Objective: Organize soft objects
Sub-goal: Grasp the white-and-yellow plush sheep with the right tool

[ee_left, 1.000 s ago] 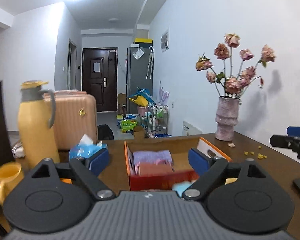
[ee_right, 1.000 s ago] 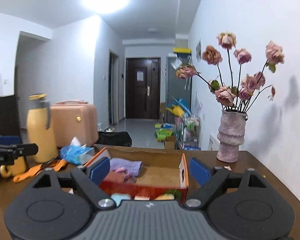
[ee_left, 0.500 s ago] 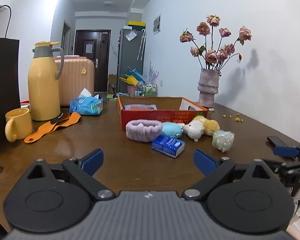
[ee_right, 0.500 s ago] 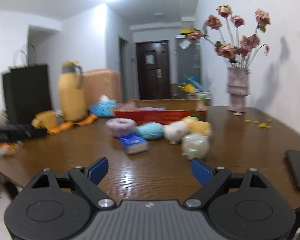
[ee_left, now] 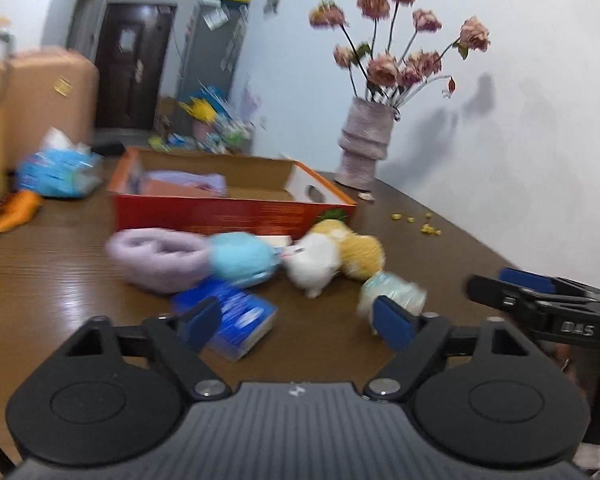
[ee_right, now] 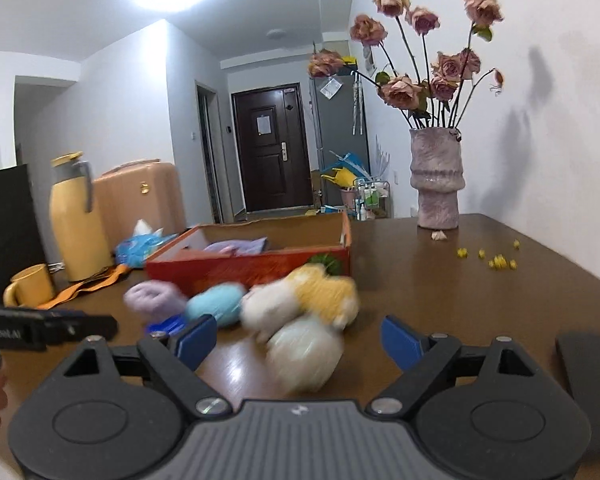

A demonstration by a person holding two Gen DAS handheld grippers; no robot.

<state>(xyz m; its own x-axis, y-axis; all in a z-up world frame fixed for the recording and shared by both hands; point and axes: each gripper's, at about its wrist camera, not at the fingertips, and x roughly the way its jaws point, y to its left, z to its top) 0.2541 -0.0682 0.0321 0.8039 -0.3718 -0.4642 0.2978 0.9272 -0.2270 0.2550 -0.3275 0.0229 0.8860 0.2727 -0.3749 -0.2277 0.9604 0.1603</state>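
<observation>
left tool point(ee_left: 296, 322) closing on nothing, right tool point(ee_right: 298, 340) wide open and empty, pale plush point(ee_right: 304, 354) at 12 o'clock on the surface point(ee_right: 440, 292).

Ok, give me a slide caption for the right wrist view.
Open right tongs near a pale round plush toy, with more plush toys in front of the red cardboard box on the brown wooden table.

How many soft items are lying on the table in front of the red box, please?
5: purple ring leftmost, blue plush beside it, white plush, yellow plush behind it, pale green plush nearest. Others may be hidden.
</observation>
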